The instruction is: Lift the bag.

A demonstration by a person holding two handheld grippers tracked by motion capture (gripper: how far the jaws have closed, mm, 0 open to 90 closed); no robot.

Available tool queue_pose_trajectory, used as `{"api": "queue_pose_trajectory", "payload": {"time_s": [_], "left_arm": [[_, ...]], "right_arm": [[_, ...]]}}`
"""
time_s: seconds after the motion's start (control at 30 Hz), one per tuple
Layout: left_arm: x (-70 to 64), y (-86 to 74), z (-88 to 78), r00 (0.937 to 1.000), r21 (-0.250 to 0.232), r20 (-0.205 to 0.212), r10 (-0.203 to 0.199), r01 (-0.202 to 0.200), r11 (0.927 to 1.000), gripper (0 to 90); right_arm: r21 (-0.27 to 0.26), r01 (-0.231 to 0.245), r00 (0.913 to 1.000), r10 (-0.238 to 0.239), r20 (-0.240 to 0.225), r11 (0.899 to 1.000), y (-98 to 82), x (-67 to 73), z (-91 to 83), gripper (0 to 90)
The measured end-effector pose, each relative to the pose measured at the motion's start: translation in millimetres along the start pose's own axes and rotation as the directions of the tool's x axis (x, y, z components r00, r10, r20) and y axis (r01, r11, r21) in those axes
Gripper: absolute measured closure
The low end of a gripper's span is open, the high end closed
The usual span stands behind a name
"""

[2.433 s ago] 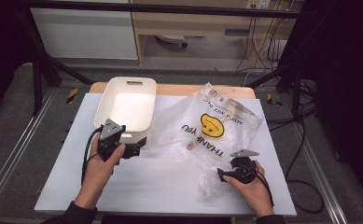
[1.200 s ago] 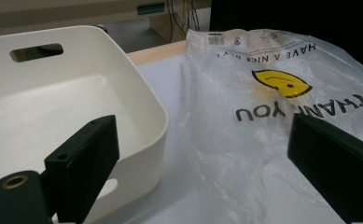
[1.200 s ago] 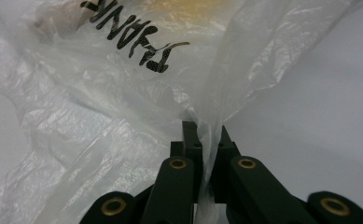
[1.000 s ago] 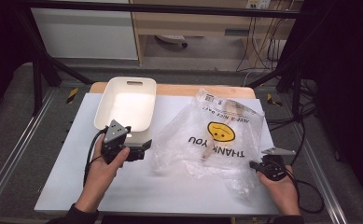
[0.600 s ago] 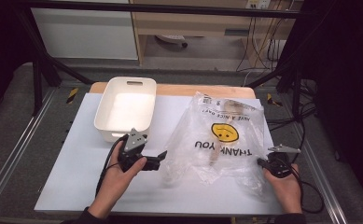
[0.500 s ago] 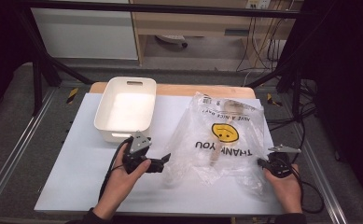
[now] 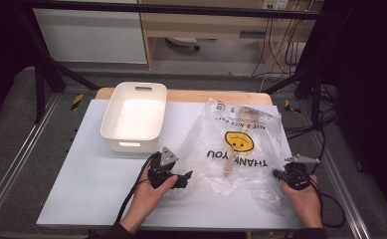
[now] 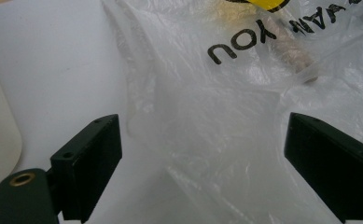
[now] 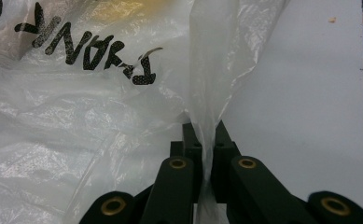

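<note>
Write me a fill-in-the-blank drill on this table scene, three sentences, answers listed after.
1. The right gripper is shut on a fold of the clear plastic ____.
2. The left gripper has its jaws ____, with the plastic bag lying between them.
3. The white bin sits on the table, on the ____ gripper's side.

Missing words: bag; open; left

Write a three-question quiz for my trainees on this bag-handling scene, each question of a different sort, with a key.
1. True or false: the right gripper is clamped on the plastic bag.
2. Which gripper has its jaws open? A left gripper; B right
3. What stands left of the bag?

Key: 1 true, film is pinched between its jaws. 2 A. 3 the white bin.
</note>
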State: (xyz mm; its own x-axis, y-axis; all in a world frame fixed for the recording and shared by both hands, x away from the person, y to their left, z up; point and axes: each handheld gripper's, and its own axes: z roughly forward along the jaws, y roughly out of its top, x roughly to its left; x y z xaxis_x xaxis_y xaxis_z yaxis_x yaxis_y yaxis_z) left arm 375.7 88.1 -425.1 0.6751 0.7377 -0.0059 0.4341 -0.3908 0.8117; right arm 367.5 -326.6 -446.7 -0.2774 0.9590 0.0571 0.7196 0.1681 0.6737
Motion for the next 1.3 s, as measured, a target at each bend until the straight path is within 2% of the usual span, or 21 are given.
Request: {"api": "queue_pose_trajectory", "payload": {"time_s": [0.1, 0.2, 0.27, 0.4, 0.47, 0.63, 0.8, 0.87, 0.9, 1.03, 1.07, 1.13, 1.2, 1.27, 1.3], "left_arm": [[4.3, -1.5, 7.4, 0.9997, 0.011, 0.0, -0.022, 0.022, 0.9997, 12.3], [10.5, -4.1, 14.3, 0.9983, 0.005, 0.004, -0.058, 0.058, 0.9983, 17.0], [15.8, -6.7, 18.6, 0.9975, 0.008, -0.01, -0.071, 0.071, 0.9975, 20.2], [20.6, -16.8, 26.6, 0.9973, 0.074, -0.029, -0.067, 0.069, 0.9948, 27.6], [21.6, -21.1, 27.2, 0.9968, 0.086, -0.048, -0.063, 0.067, 0.994, 30.9], [24.9, -23.2, 25.6, 0.9939, 0.095, -0.104, -0.036, 0.046, 0.9944, 26.0], [29.2, -24.2, 23.2, 0.9901, 0.096, -0.136, -0.037, 0.05, 0.9941, 22.4], [34.4, -25.6, 22.7, 0.9913, 0.093, -0.1, -0.086, 0.096, 0.9911, 26.8], [34.8, -25.5, 22.8, 0.9914, 0.085, -0.094, -0.091, 0.099, 0.9914, 27.1], [28.5, -24.2, 24.2, 0.9977, 0.075, -0.029, -0.061, 0.063, 0.9952, 41.3], [26.0, -23.7, 24.4, 0.9988, 0.073, -0.011, -0.047, 0.048, 0.9962, 47.9], [22.8, -23.2, 25.3, 0.9986, 0.068, 0.023, -0.047, 0.045, 0.9966, 59.7], [20.8, -22.9, 25.7, 0.9989, 0.069, 0.031, -0.036, 0.034, 0.9971, 68.9], [20.7, -22.8, 26.0, 0.9973, 0.071, 0.062, -0.04, 0.035, 0.9969, 77.1], [20.4, -22.7, 26.3, 0.9975, 0.072, 0.059, -0.039, 0.034, 0.9968, 80.3]], "right_arm": [[0.003, 0.006, 1.0, -0.006, -0.003, 1.0, -0.2, 0.3, -0.2, 90.0], [-0.001, 0.006, 1.0, -0.006, -0.006, 1.0, -0.8, 0.8, 0.0, 90.0], [-0.001, 0.005, 0.9999, -0.005, -0.01, 1.0, -1.0, 0.8, -0.2, 90.0], [-0.002, 0.008, 0.9998, -0.008, -0.016, 1.0, -1.7, 2.1, -0.8, 90.0], [-0.002, 0.014, 0.9997, -0.014, -0.019, 1.0, -2.2, 3.0, -1.3, 90.0], [-0.002, 0.024, 0.9994, -0.024, -0.026, 1.0, -2.6, 4.6, -2.2, 90.0], [-0.002, 0.022, 0.9992, -0.022, -0.032, 1.0, -2.9, 4.8, -2.6, 89.9], [-0.002, 0.021, 0.9993, -0.021, -0.032, 1.0, -2.9, 4.8, -2.7, 89.9], [-0.001, 0.022, 0.9993, -0.022, -0.032, 1.0, -2.9, 4.9, -2.4, 89.9], [0.002, 0.032, 0.9988, -0.032, -0.037, 0.999, -2.3, 7.1, -2.3, 89.9], [-0.001, 0.034, 0.9987, -0.034, -0.039, 0.999, -2.1, 8.2, -2.6, 89.9], [-0.005, 0.037, 0.998, -0.037, -0.051, 0.999, -1.9, 10.6, -3.3, 89.9], [-0.007, 0.049, 0.997, -0.05, -0.059, 0.999, -1.7, 12.8, -3.8, 89.8], [-0.013, 0.046, 0.9963, -0.047, -0.072, 0.999, -1.5, 15.9, -4.3, 89.9], [-0.013, 0.053, 0.9957, -0.054, -0.075, 0.998, -1.3, 16.9, -4.6, 89.8]]}}
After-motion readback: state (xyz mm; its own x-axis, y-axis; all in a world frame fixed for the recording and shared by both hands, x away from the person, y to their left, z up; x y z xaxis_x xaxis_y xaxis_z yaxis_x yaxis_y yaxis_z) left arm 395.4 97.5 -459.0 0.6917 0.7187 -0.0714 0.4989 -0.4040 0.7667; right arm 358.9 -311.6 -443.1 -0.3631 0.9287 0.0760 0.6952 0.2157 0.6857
